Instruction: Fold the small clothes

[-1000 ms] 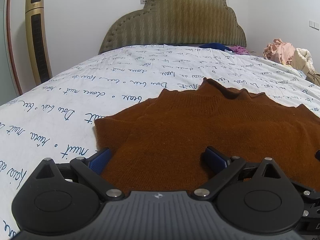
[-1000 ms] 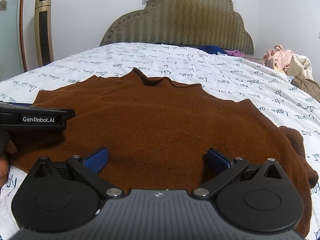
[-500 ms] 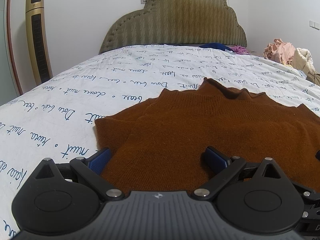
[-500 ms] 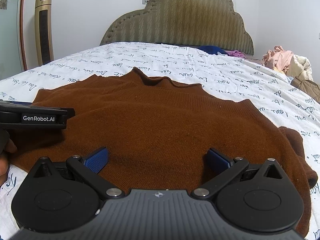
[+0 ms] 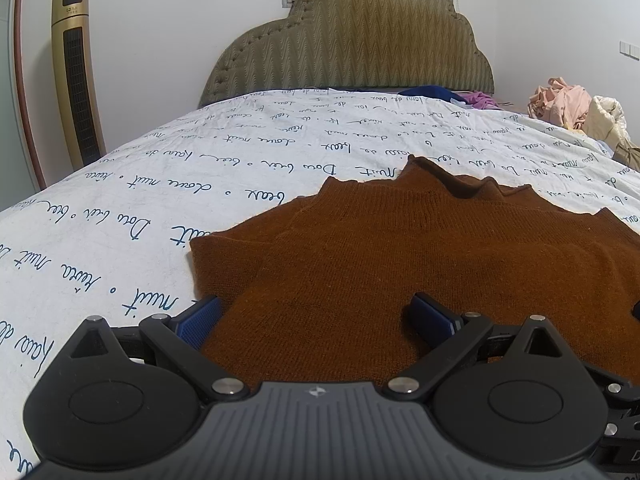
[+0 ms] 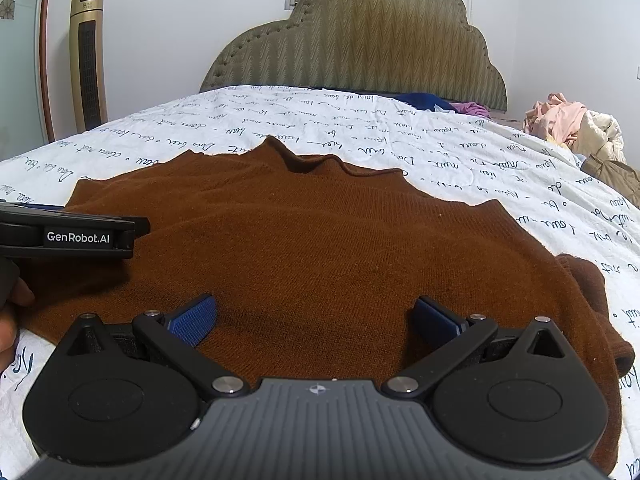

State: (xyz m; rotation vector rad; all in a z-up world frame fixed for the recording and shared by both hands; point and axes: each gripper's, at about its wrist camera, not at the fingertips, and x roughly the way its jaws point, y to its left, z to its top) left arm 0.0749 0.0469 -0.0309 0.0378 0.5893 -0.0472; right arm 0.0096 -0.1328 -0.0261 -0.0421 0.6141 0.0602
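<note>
A brown knit sweater (image 5: 400,256) lies flat on the bed, collar toward the headboard; it also shows in the right wrist view (image 6: 320,240). Its left sleeve is folded in over the body, its right sleeve (image 6: 592,292) lies bunched at the side. My left gripper (image 5: 316,316) is open and empty, low over the sweater's near left part. My right gripper (image 6: 316,314) is open and empty over the near middle of the sweater. The left gripper's body (image 6: 68,236) shows at the left of the right wrist view.
The bed has a white sheet with blue script (image 5: 200,184) and a padded olive headboard (image 5: 352,40). A gold tower fan (image 5: 76,80) stands at the left wall. A pile of clothes (image 5: 576,108) lies at the right; blue and purple cloth (image 6: 440,104) near the headboard.
</note>
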